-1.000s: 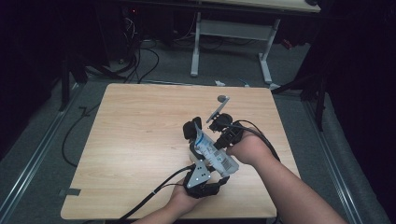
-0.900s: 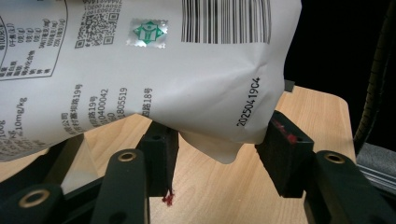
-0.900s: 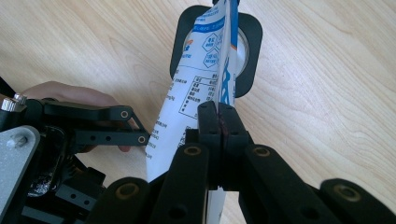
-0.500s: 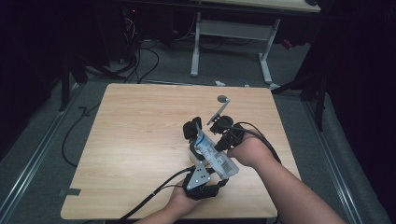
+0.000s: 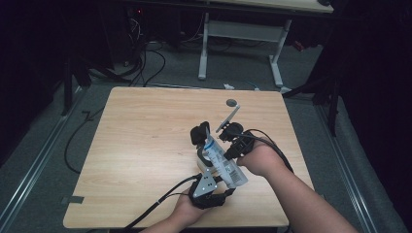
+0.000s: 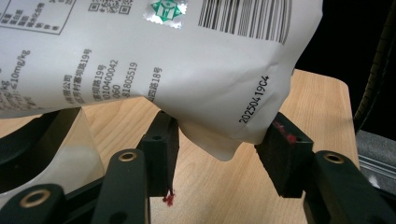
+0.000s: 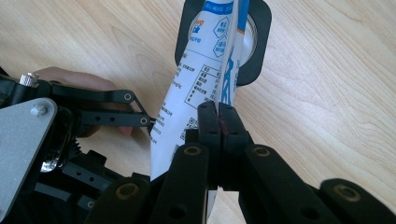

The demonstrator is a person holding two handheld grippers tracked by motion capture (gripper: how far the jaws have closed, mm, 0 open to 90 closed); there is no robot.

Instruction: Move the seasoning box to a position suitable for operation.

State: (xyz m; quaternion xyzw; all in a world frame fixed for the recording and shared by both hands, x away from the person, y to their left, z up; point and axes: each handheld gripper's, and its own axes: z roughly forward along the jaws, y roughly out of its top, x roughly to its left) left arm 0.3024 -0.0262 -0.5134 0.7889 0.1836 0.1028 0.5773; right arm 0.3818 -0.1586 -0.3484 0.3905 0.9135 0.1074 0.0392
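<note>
- The left gripper (image 5: 212,180), nearest to the person, has its jaws clamped on the lower, sealed end of the white pouch (image 5: 221,160). In the left gripper view the two pads press the pouch (image 6: 187,70) from both sides and the film bulges between them. I judge this grip serves to hold the pouch steady, off the bench (image 5: 141,145).
- The right gripper (image 5: 232,141) comes from the right side. Its jaws are fully clenched on a thin edge of the same pouch (image 7: 196,93), with the flat film pinched between the pads in the right gripper view. Probably this second grip is meant to pull or tear the edge against the hold of the other hand.
- The pouch therefore hangs between the two grippers, above the middle-right part of the bench, tilted, with its printed side up.
- Behind it, a round black part with a pale centre (image 7: 254,37) shows against the wood; I cannot tell what it is.
- Farther away, a small grey disc (image 5: 232,102) lies alone near the far edge.
- Count: two grippers, one pouch, one disc, one bench.
</note>
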